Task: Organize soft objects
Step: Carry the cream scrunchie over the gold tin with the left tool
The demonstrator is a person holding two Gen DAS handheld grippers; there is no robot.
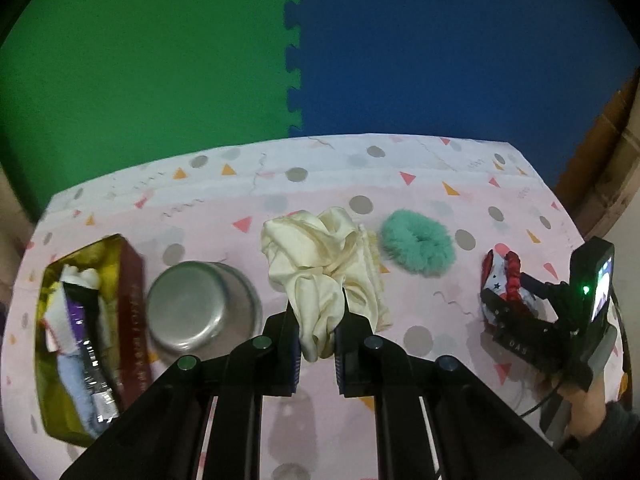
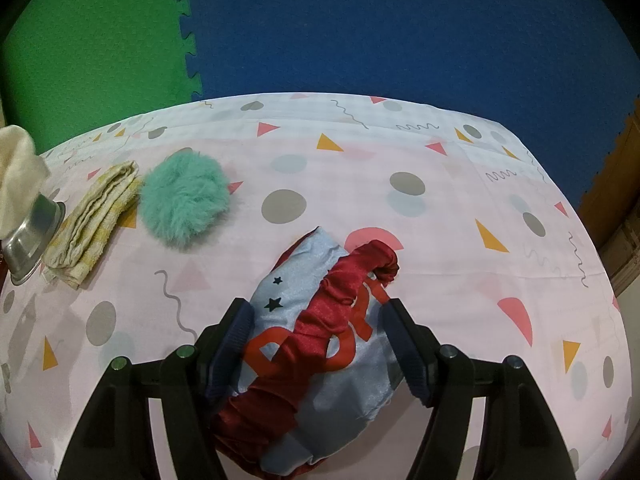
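Observation:
My left gripper is shut on a cream cloth and holds it lifted above the table; the cloth shows at the left edge of the right wrist view. A folded yellow towel lies under it. A fluffy teal scrunchie lies to the right. My right gripper is open around a light-blue and red satin pouch on the table, fingers on either side; it shows in the left wrist view.
A red and gold box with several soft items in it stands at the left. An upturned steel bowl sits beside it. The patterned pink tablecloth covers the table. Green and blue foam mats lie beyond.

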